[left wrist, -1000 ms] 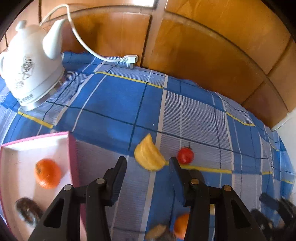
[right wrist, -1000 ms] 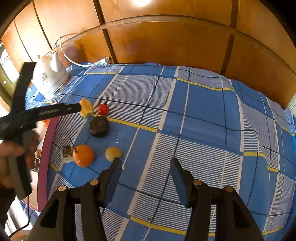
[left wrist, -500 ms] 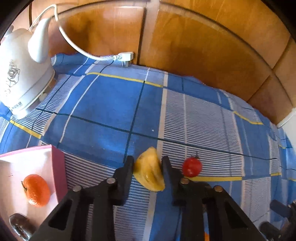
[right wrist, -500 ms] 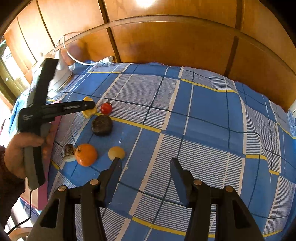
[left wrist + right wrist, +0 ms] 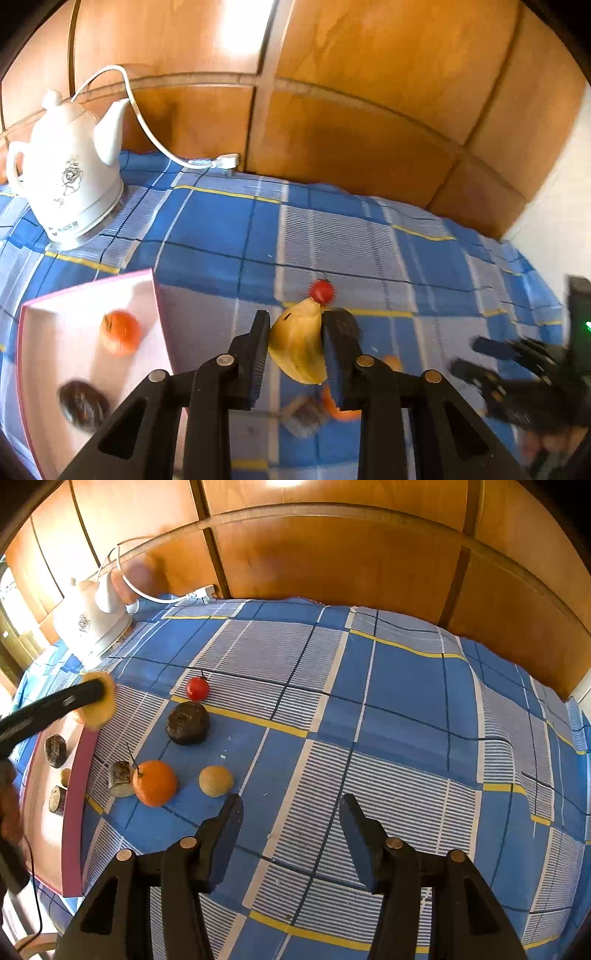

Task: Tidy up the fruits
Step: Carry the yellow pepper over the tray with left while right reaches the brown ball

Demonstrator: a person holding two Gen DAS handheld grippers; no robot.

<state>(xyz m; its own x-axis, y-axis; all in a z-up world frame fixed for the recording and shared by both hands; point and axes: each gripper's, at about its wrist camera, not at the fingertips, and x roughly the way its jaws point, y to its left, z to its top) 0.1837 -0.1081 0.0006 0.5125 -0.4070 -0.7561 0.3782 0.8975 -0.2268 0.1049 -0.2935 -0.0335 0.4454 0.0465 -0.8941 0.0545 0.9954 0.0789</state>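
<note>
While clamped, left tool [image 5: 293,345] (lifted) grips wedge [image 5: 299,347]

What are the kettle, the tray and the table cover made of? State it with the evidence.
Kettle: likely glazed ceramic; glossy white, printed motif.
Tray: probably plastic; smooth white inside, pink rim.
Table cover: woven fabric; matte blue check that wrinkles.

Both wrist views look steeply down, close over the checked cloth [image 5: 406,686], sharing the kettle [image 5: 70,184].
</note>
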